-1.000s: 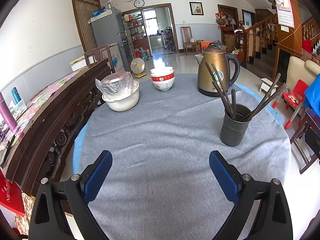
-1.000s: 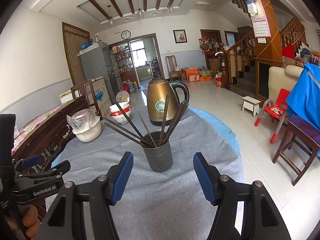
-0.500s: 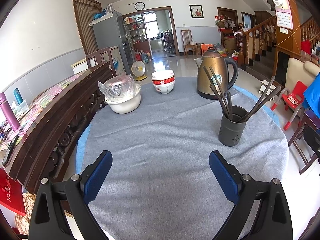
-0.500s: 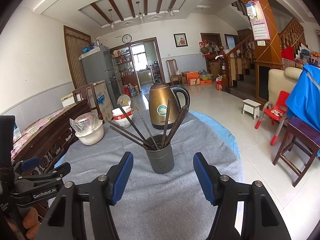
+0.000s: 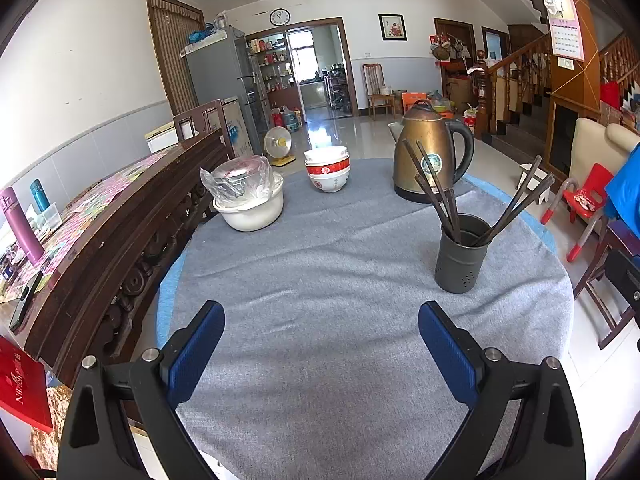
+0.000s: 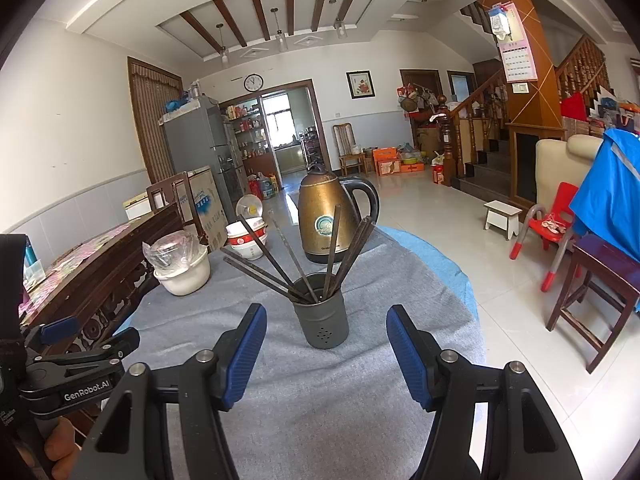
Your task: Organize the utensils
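A dark grey holder cup (image 5: 460, 256) stands on the grey cloth of the round table (image 5: 320, 280), at the right. Several dark chopsticks (image 5: 440, 196) stand in it, fanned out. In the right wrist view the cup (image 6: 322, 314) is straight ahead with the chopsticks (image 6: 280, 260) leaning left and right. My left gripper (image 5: 320, 344) is open and empty over the near middle of the table. My right gripper (image 6: 324, 354) is open and empty, just short of the cup. The left gripper also shows at the left in the right wrist view (image 6: 76, 368).
A bronze kettle (image 5: 430, 160) stands behind the cup. Stacked white and red bowls (image 5: 327, 168) sit at the back. A white bowl with a plastic-wrapped dish (image 5: 248, 196) is at the back left. A dark wooden bench (image 5: 100, 240) runs along the table's left.
Both grippers have drawn back and risen a little, so the cup and table sit lower and farther in view. Both stay open.
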